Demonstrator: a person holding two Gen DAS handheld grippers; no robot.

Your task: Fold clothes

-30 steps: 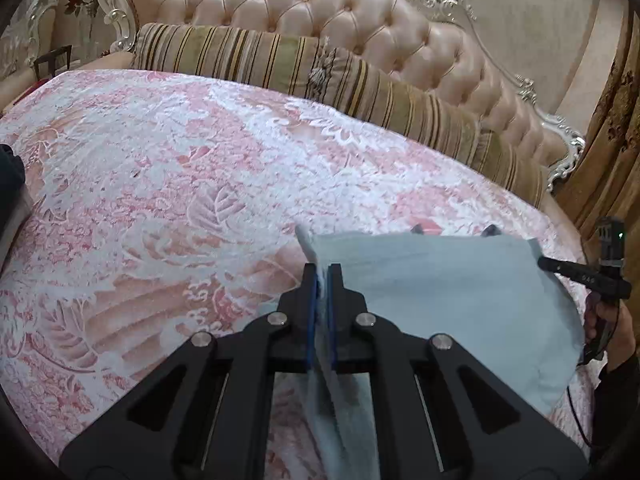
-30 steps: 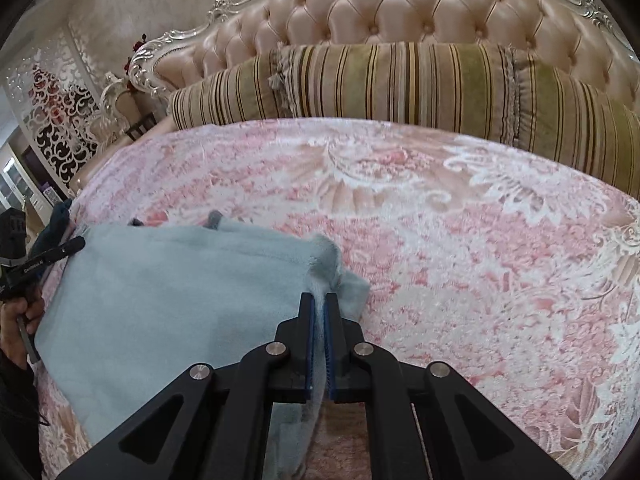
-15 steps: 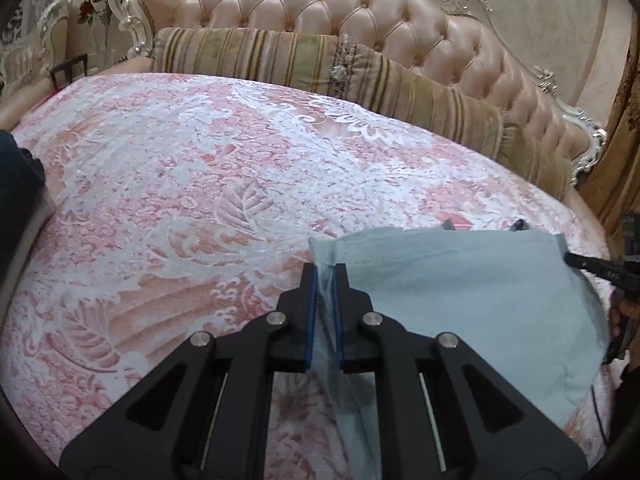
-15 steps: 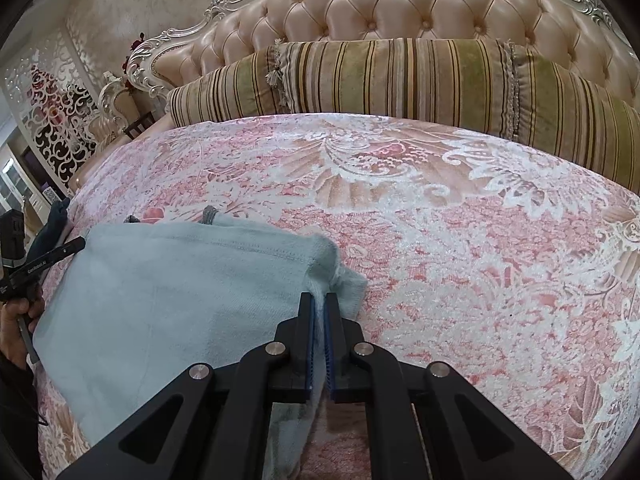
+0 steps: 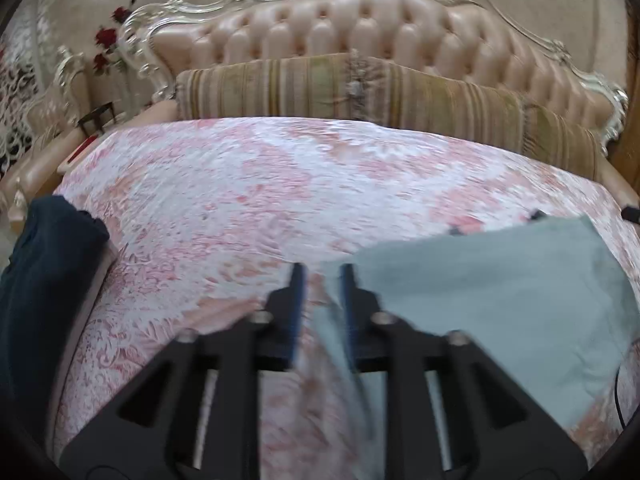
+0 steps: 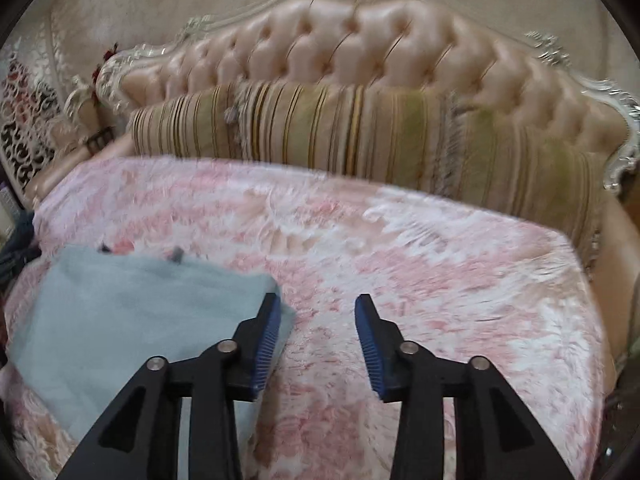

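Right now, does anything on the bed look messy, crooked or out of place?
Nothing stands out. The light blue garment lies fairly flat on the pink bedspread, with two small dark bits poking out at its far edge. A dark blue cloth sits at the bed's left edge. Both grippers are open.

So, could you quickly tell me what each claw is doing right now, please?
Left claw: open, holding nothing; the edge of the light blue cloth lies between its fingers.
Right claw: wide open, empty, beside the cloth.
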